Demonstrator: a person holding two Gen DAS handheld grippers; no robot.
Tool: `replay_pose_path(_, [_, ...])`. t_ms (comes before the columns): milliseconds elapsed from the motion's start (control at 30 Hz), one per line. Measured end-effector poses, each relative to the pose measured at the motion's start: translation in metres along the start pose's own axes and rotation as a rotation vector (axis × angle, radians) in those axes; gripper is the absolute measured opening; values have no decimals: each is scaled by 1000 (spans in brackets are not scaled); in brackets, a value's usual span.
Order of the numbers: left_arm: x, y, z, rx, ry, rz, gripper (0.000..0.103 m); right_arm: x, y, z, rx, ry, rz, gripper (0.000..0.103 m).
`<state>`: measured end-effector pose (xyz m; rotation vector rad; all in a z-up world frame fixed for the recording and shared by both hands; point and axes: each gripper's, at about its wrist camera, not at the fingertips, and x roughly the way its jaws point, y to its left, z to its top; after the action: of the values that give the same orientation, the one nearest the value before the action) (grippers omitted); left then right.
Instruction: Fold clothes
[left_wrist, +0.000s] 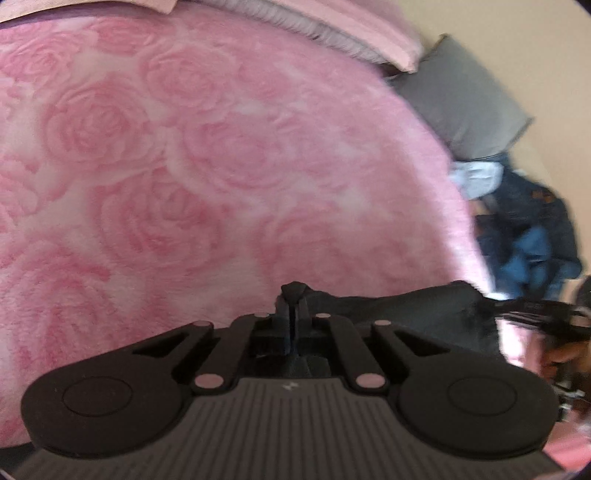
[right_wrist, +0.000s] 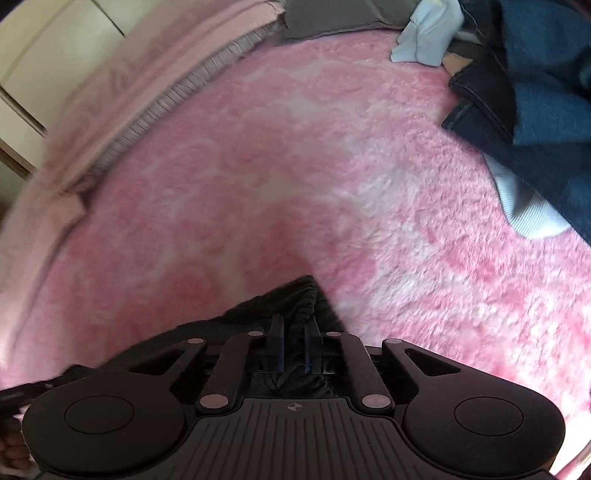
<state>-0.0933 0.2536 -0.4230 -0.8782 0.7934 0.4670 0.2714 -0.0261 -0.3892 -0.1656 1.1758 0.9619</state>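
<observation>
Stretching low across both frames, a black garment (left_wrist: 406, 314) hangs above the pink rose blanket (left_wrist: 221, 166); the left tongs (left_wrist: 294, 295) are pressed together on one bunched corner, the right tongs (right_wrist: 294, 332) pinching its ribbed edge. Jeans (right_wrist: 535, 92) lie upper right.

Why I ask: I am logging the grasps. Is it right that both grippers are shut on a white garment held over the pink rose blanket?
Wrong colour only. The garment is black, not white, as both wrist views show. The left gripper and the right gripper are each shut on it, over the pink rose blanket.
</observation>
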Motion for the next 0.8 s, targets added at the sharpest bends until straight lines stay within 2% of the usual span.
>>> replay_pose_path(100, [11, -2, 2, 21, -2, 48, 7, 7, 5, 3, 3, -8, -35, 7])
replay_pose_path(233, [-25, 10, 4, 16, -64, 43, 15, 2, 4, 3, -5, 1, -48, 11])
replay_pose_path(300, [-45, 29, 2, -15, -65, 57, 16, -1, 5, 0, -20, -4, -55, 12])
replay_pose_path(333, [-54, 38, 1, -18, -56, 56, 17, -2, 5, -1, -23, -7, -58, 12])
replay_pose_path(400, [-64, 54, -4, -11, -5, 33, 28, -1, 6, -3, -14, -13, -60, 13])
replay_pose_path(467, [-70, 67, -10, 2, 51, 6, 44, -1, 6, -4, -10, -18, -64, 15])
replay_pose_path(533, [-68, 66, -15, 45, 55, 9, 45, -2, 5, -5, -5, -22, -62, 17])
replay_pose_path(600, [-65, 65, -21, 87, 58, 11, 43, -3, 2, -6, 11, -22, -58, 19])
replay_pose_path(633, [-64, 64, -23, 108, 60, 13, 33, -3, 0, -6, 20, -21, -58, 21])
replay_pose_path(667, [-63, 64, -26, 129, 62, 14, 17, -3, -1, -7, 27, -21, -55, 21])
replay_pose_path(700, [-62, 63, -29, 150, 64, 15, 8, -4, -1, -7, 28, -18, -56, 22])
replay_pose_path(733, [-63, 63, -31, 168, 59, 17, 5, -4, -1, -7, 22, -14, -61, 22])
replay_pose_path(800, [-70, 63, -35, 183, 18, 29, 5, -4, 0, -9, -2, -11, -72, 22])
